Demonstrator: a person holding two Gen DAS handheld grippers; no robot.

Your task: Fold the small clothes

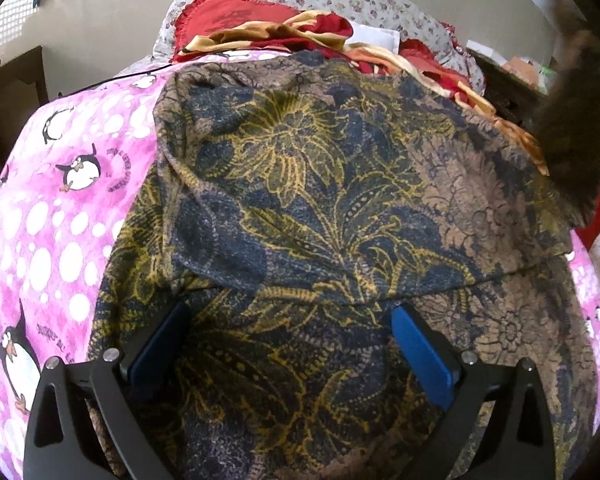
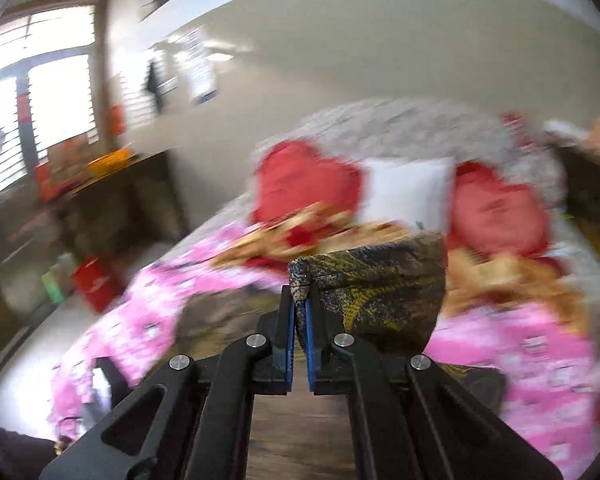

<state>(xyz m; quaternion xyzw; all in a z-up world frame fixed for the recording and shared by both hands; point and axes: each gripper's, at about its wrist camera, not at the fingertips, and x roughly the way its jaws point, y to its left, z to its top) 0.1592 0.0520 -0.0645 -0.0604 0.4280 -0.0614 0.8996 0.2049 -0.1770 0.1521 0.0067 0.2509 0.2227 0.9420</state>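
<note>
Both tongs work one batik garment: left tongs released over it, right tongs clenched on its corner at twelve o'clock.

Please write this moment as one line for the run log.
task: fold small clothes | left gripper: open above patterned garment | right gripper: shut on garment edge, lifted | surface: pink penguin sheet
</note>
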